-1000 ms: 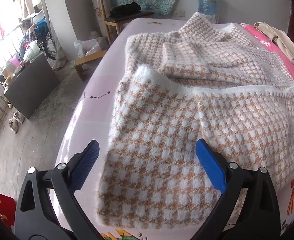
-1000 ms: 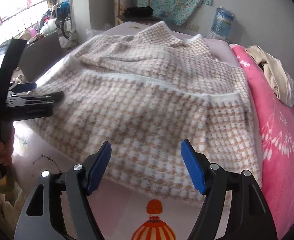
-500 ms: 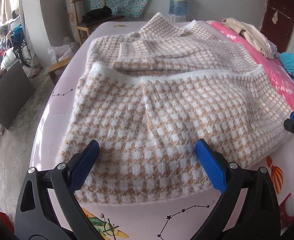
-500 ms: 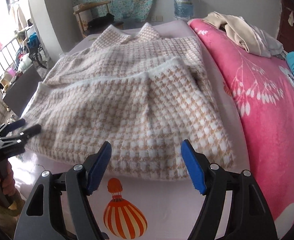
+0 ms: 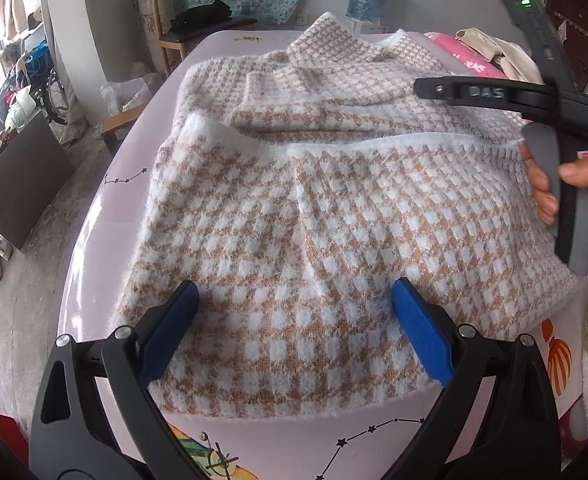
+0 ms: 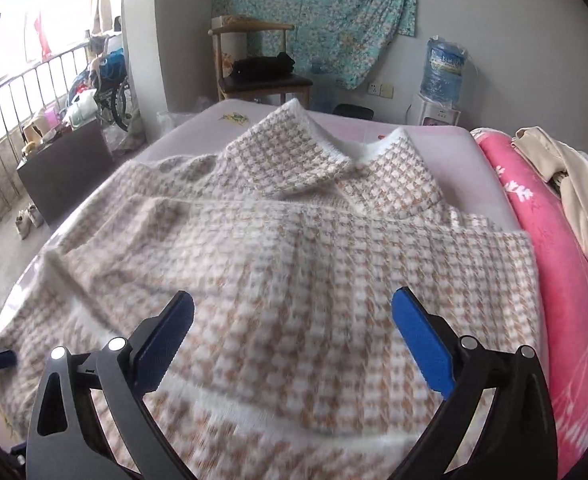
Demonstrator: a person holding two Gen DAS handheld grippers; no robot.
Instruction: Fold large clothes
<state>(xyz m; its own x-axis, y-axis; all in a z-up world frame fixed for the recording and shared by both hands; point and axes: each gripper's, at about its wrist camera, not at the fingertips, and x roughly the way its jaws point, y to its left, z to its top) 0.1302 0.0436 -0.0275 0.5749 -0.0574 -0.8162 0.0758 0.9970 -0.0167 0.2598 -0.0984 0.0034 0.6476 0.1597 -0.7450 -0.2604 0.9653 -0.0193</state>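
checked sweater (image 5: 294,216) lies folded on the pink bed (image 5: 94,248), spread ahead of both fingertips; left gripper (image 5: 294,328) gapes empty, right gripper (image 6: 294,332) (jaws just widening) holds nothing.

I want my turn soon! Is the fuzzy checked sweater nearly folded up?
Partly. The fuzzy tan-and-white checked sweater already has its bottom half folded up, the white hem lying across its middle. In hand: nothing. The left gripper is open above it, and the right gripper has just been opening, empty. Left: it's still a wide rectangle on the pink bedsheet, so probably more folds.
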